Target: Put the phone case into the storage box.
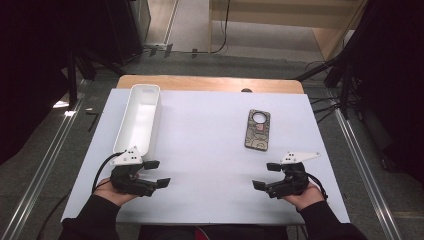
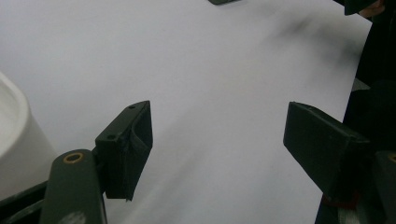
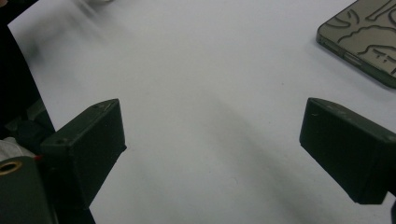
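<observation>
Two hand-held grippers at the near edge: left gripper [image 1: 156, 173] and right gripper [image 1: 266, 175], each with jaws spread, pinching nothing. One phone [image 1: 258, 129], patterned back up with a round camera ring, far right, beyond the right gripper; right gripper view catches its corner [image 3: 369, 42]. One white oblong tray [image 1: 138, 118], far left. One white table sheet [image 1: 205, 150].

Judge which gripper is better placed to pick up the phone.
Right, probably. The right gripper sits open just below the phone; the left gripper is across the table beside the white tray.
</observation>
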`<state>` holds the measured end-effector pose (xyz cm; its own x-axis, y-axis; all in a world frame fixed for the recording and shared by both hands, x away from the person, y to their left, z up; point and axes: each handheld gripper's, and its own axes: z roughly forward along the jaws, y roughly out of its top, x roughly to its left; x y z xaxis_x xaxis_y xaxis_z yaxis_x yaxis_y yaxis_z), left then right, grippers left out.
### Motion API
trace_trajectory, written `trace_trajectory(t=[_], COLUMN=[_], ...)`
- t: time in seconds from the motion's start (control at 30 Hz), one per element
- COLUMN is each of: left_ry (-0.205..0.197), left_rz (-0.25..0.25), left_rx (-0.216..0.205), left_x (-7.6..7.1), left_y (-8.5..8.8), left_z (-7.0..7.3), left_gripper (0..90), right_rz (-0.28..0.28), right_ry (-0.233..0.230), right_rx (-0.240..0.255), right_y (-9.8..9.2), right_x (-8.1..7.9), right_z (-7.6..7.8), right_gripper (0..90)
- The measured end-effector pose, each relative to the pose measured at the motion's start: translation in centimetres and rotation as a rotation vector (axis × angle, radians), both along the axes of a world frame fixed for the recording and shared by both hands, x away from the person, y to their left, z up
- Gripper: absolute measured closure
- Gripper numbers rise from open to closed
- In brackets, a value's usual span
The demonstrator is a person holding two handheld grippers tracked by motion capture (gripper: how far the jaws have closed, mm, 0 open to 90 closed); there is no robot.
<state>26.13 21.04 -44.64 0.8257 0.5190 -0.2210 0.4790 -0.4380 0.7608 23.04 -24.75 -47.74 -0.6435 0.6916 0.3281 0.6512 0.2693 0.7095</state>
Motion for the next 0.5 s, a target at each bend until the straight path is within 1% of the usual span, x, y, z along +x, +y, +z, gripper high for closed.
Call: trace_trajectory(t=[0.3,0.5], left_ry=[-0.007,-0.008], left_rz=[0.022,0.027], left_rx=[0.007,0.01], left_x=[0.03,0.09], left_y=[0.15,0.25], left_z=[0.02,0.02], left_gripper=[23.9,23.9], right_rz=[-0.003,-0.004], right_ry=[0.003,0.006], right_rx=[0.001,0.002], right_y=[-0.03,-0.04], right_x=[0.01,0.04], right_z=[0.0,-0.02], right_gripper=[6.1,6.0])
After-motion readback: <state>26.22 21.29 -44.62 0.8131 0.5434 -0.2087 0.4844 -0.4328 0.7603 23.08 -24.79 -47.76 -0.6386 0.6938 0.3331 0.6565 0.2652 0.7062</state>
